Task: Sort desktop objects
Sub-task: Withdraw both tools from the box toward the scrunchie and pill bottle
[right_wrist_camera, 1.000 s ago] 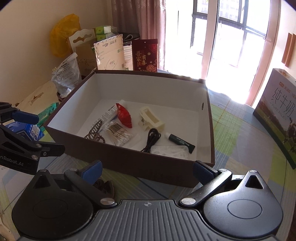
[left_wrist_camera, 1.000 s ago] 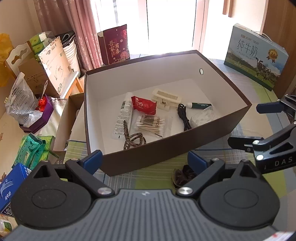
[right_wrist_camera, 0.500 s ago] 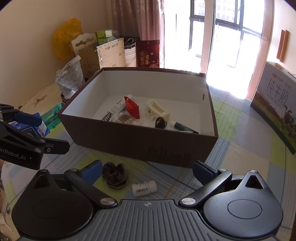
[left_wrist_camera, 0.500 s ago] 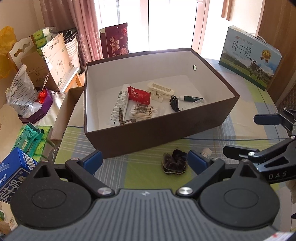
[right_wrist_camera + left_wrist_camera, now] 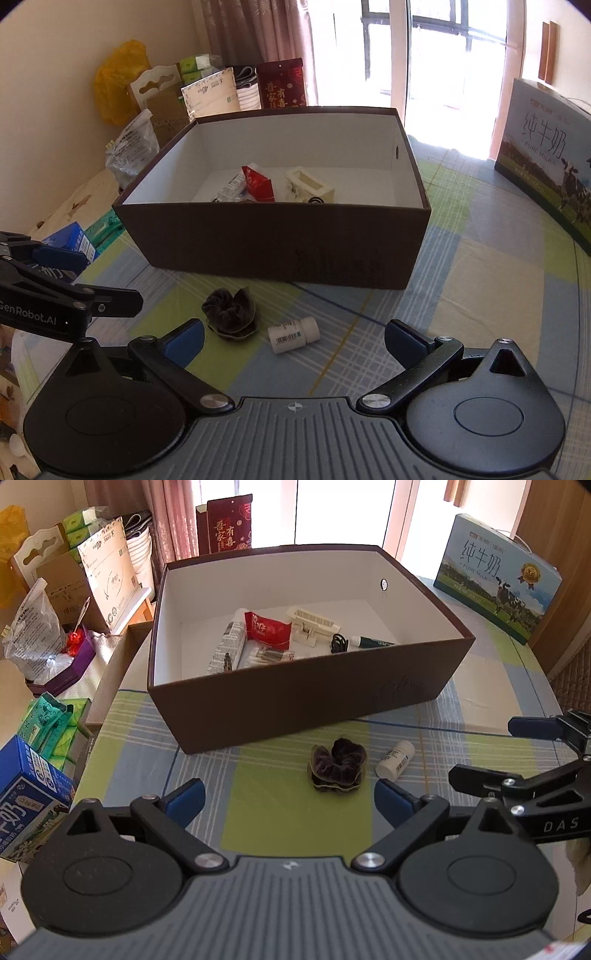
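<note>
Both my pairs of jaws stand wide and hold nothing. My left gripper [image 5: 288, 801] fills the bottom of its frame; my right gripper [image 5: 293, 338] does the same in its own view.

Just above my fingertips, near the middle of each frame, two things lie on the checked tablecloth [image 5: 288, 823]: a dark velvet scrunchie [image 5: 338, 770] and a small white pill bottle [image 5: 293, 336]. They lie just beside each other but apart. The bottle rests on its side. In the right view its long axis runs left to right with a slight upward tilt, cap toward the right of the frame, base toward the left. In the left view it slants, cap toward the upper right.

I judge the bottle the riskier pick. Lying round on cloth, it may roll if one finger meets it first, or squirt out if I close along its length instead of across it. The scrunchie is soft and lumpy; a shallow bite could catch only a fold and drop it. Reaching for either, I might nudge its neighbour.

Farther up, across mid-frame, stands the brown box [image 5: 273, 243], its near wall tall enough that a low carry could strike the rim. Inside are a red packet [image 5: 267, 627] and other small items already placed.
</note>
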Tool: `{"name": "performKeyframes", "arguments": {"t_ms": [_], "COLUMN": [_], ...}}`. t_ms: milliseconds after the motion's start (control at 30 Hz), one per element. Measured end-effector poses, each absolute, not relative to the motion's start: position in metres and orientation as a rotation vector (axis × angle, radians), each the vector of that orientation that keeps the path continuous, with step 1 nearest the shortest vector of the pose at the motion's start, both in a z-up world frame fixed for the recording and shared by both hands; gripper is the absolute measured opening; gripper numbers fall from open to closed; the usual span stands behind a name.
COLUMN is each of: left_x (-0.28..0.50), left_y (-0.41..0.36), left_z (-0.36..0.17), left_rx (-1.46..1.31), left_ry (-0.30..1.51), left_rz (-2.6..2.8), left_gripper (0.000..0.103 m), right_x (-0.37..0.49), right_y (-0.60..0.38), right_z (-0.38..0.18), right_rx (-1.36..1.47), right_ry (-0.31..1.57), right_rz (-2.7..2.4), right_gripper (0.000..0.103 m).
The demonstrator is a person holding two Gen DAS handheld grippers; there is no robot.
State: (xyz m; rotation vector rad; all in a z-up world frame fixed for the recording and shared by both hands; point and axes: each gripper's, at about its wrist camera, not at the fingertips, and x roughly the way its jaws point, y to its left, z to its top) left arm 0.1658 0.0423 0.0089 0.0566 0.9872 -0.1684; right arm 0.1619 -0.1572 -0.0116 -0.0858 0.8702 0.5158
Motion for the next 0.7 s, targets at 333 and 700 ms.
{"name": "performKeyframes", "arguments": {"t_ms": [333, 700], "left_x": [0.159, 0.172], "left_y": [0.041, 0.035], "left_z": [-0.028, -0.045], "left_rx": [0.045, 0.075], "left_ry": [1.043, 1.030], "left_rz": [-0.170, -0.199], "left_gripper": [0.096, 0.095], "right_x": [0.152, 0.160], "right_y": [-0.162, -0.160], "right_z": [-0.038, -0.066], "right_rx": [-0.092, -0.105], "right_ry": [0.887, 0.879], "right_rz": [0.524, 0.543], "right_gripper": [0.101, 0.082]}}
